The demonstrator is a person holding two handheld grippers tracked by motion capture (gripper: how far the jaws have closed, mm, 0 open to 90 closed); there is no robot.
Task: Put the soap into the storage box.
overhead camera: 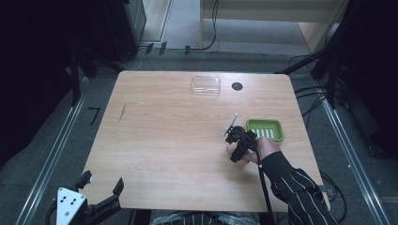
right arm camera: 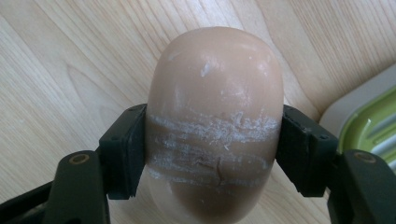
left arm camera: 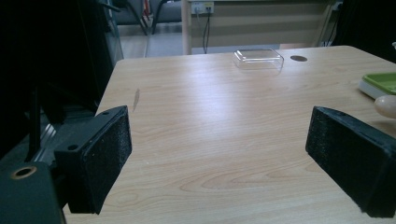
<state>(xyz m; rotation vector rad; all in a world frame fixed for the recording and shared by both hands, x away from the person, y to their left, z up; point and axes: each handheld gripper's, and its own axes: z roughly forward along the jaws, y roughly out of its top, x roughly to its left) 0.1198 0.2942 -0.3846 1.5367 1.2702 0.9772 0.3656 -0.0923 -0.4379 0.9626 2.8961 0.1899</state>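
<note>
A tan oval bar of soap (right arm camera: 215,107), scuffed with white streaks, sits between the black pads of my right gripper (right arm camera: 212,149), which is shut on it just above the wooden table (overhead camera: 164,140). From above, my right gripper (overhead camera: 237,140) is held in a hand with a striped sleeve, close to the left side of a green soap dish (overhead camera: 280,133). In the right gripper view the dish's rim (right arm camera: 345,107) lies at the right edge. My left gripper (overhead camera: 102,182) stands open off the table's front left corner, nothing between its pads (left arm camera: 109,154).
A clear plastic lid (overhead camera: 205,85) lies at the back middle of the table beside a dark round cable hole (overhead camera: 237,86). The left gripper view shows the lid (left arm camera: 258,59), the dish (left arm camera: 380,83) and an end of the soap (left arm camera: 386,105). Cables and dark stands surround the table.
</note>
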